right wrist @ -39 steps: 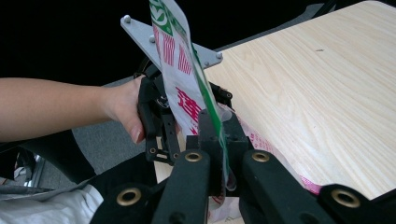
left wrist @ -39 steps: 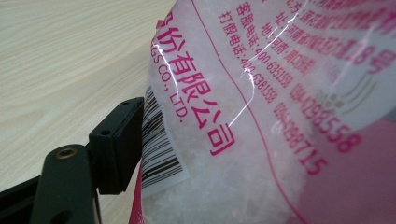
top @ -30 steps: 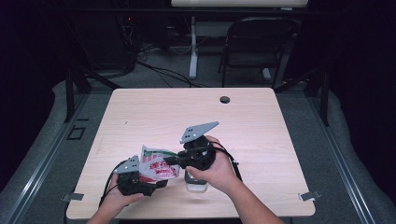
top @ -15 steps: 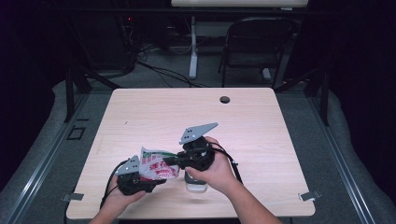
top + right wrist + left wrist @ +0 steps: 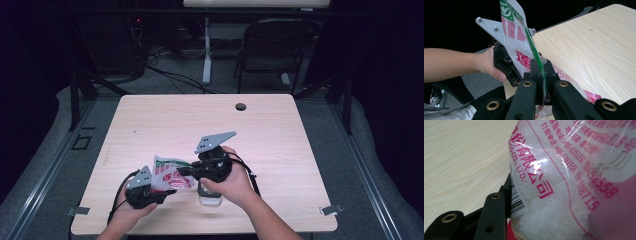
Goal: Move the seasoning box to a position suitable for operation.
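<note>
I see the bag [image 5: 170, 174] between 2 tools: right tool [image 5: 541, 72] at 3 o'clock pinches its edge; left tool [image 5: 157, 189] at 7, jaws just closing around its bulk.

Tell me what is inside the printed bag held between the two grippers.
Through the clear film of the printed bag, white coarse granules show, heaped at its lower end. Red print and a pink patch cover the rest, so how full it is cannot be told.

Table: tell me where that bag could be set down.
The table is bare across its far half, from the cable hole to both side edges. The right side beyond the right gripper is free. It is crowded near the front-left, around the bag, left gripper and jar.
</note>
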Motion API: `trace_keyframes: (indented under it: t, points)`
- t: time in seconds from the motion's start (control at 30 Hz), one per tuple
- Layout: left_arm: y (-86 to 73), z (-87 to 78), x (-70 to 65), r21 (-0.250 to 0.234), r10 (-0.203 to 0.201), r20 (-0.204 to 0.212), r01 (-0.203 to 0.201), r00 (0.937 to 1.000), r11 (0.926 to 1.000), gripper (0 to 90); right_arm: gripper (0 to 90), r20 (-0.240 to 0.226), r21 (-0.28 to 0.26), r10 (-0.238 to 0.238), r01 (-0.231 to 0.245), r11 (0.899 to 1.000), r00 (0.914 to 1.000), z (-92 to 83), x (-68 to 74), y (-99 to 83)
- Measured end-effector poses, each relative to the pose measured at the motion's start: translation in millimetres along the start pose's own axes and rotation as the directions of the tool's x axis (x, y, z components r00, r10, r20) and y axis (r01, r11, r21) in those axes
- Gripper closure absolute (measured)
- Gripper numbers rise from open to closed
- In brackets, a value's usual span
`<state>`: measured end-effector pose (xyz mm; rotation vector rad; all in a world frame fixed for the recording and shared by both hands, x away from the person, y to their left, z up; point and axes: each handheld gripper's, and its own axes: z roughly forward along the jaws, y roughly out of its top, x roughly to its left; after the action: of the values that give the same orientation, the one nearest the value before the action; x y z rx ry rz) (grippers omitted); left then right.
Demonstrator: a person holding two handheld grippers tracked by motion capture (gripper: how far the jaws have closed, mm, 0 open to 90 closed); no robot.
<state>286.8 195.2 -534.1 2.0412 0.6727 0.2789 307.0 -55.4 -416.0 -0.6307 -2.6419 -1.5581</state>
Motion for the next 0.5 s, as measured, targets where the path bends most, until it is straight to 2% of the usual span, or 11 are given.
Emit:
trace_keyframes:
  t: [0.07,0.3,0.5]
  points:
    - [0.8,-0.7,-0.9,0.002,0.0,-0.01,0.0,0.9999,1.0,59.2,90.0,0.002,-0.005,0.004,-0.004,1.0,1.0,-0.2,-0.6,-0.6]
    - [4.2,-3.6,-3.9,0.013,0.027,-0.087,-0.026,0.9958,0.9996,60.8,90.0,0.02,-0.016,-0.004,0.005,1.0,0.9998,-0.6,-1.3,-2.5]
    - [4.2,-2.0,-4.9,0.024,0.041,-0.118,-0.039,0.9921,0.999,61.7,89.4,0.034,-0.012,-0.01,0.01,1.0,0.9994,0.1,-2.9,-5.9]
